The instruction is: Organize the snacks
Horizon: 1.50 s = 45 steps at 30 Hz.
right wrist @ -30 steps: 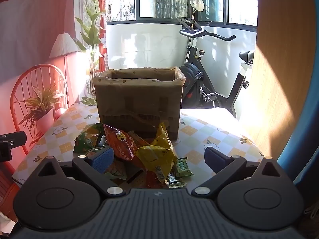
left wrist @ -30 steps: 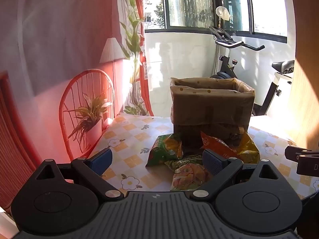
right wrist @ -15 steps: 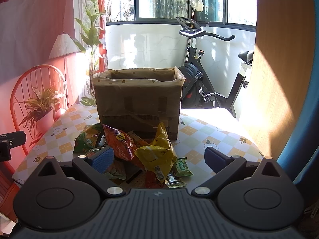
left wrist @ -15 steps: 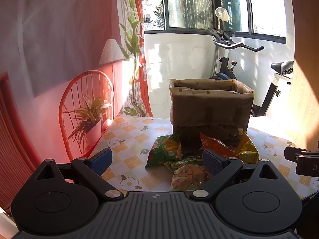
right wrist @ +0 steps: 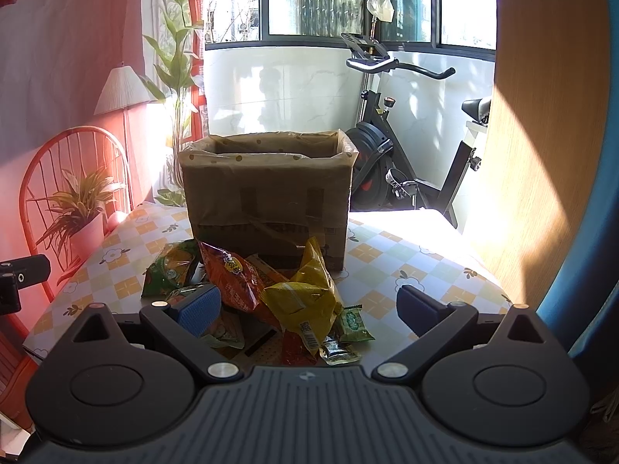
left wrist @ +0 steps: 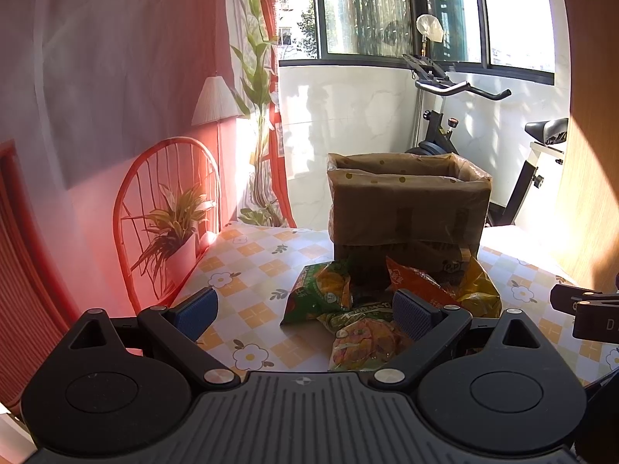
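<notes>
The box [right wrist: 267, 208] is brown cardboard with a thin see-through plastic bag over it. The snack bags [right wrist: 305, 297] are shiny and crinkly. The bench [left wrist: 251, 255] has a smooth flowered cover. Each claw [left wrist: 305, 313] is matt black plastic with bumpy blue pads [left wrist: 412, 309].

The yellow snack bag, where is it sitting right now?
In the right wrist view the yellow snack bag stands at the right end of the snack pile, in front of the cardboard box, beside the orange bag on the checked tablecloth.
</notes>
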Each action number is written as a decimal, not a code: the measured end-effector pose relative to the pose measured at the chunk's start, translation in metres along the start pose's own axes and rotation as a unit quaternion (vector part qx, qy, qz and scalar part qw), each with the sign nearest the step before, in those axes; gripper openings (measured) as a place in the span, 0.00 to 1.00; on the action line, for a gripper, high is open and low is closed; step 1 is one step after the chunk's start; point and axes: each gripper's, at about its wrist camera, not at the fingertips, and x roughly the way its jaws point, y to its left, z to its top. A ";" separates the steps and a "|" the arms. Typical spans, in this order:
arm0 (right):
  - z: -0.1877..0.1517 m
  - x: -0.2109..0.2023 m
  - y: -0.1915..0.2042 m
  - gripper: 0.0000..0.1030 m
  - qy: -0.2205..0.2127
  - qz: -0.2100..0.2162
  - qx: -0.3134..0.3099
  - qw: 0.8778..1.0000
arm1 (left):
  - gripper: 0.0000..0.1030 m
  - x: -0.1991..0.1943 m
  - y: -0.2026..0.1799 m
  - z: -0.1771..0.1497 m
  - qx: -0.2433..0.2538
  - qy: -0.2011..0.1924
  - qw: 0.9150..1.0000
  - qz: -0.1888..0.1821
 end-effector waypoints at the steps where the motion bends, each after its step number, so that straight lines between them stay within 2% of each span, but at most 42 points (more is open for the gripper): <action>1: 0.000 0.000 0.000 0.97 0.000 0.000 0.000 1.000 | 0.95 0.000 0.000 0.000 0.000 0.000 1.000 0.000; 34: -0.001 -0.001 -0.003 0.97 -0.001 0.002 0.002 1.000 | 0.95 0.000 -0.001 0.001 0.000 -0.001 1.000 0.004; 40: 0.002 0.006 -0.009 1.00 -0.012 0.024 0.003 1.000 | 0.96 0.013 0.005 0.007 -0.016 -0.011 1.000 0.014; 45: 0.010 0.028 -0.012 1.00 -0.023 0.030 -0.009 0.999 | 0.96 0.033 0.017 0.013 -0.032 -0.024 0.999 -0.007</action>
